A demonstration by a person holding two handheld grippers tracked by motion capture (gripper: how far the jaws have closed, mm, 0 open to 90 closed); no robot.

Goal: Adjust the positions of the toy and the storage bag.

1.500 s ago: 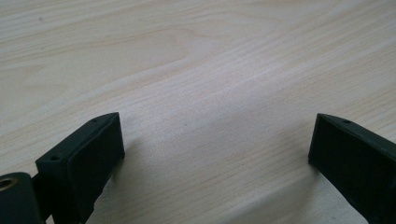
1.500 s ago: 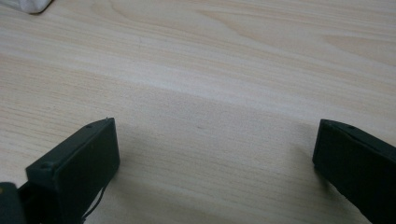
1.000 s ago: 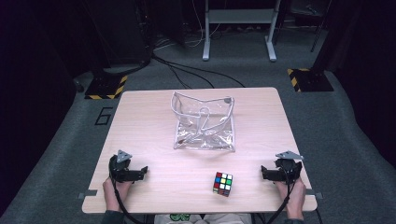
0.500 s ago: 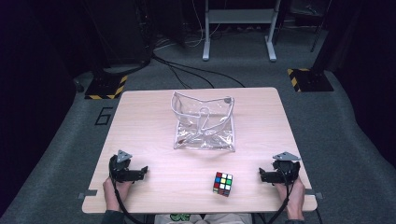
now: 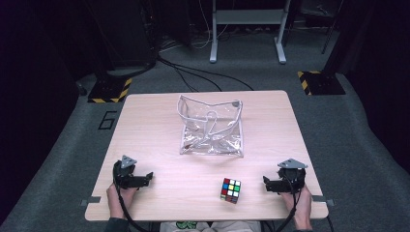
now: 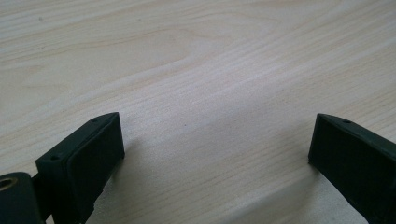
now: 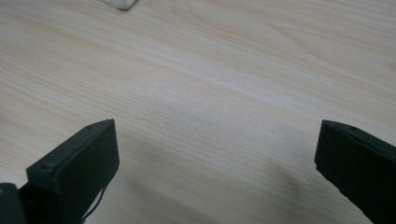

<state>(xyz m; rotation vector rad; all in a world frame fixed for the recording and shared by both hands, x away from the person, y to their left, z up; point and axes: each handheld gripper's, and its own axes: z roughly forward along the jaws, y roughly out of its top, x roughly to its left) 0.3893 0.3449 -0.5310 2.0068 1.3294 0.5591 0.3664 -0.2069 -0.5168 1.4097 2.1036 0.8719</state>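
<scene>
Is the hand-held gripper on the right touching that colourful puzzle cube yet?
Apart. The high view shows bare table between the right hand-held gripper and the cube; the right gripper view shows its jaws open over bare wood.

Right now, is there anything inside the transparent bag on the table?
The clear bag appears empty: through its plastic the wooden table shows, plus creases and glare. Those reflections could hide something small or flat. The puzzle cube lies outside it, nearer the person.

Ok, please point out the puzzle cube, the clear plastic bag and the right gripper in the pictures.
Puzzle cube (image 5: pixel 230 190), high view, on its coloured top face.
Clear plastic bag (image 5: pixel 212 140), high view, on its crumpled front panel.
Right gripper (image 5: pixel 265 184), high view, between its jaw tips.
</scene>
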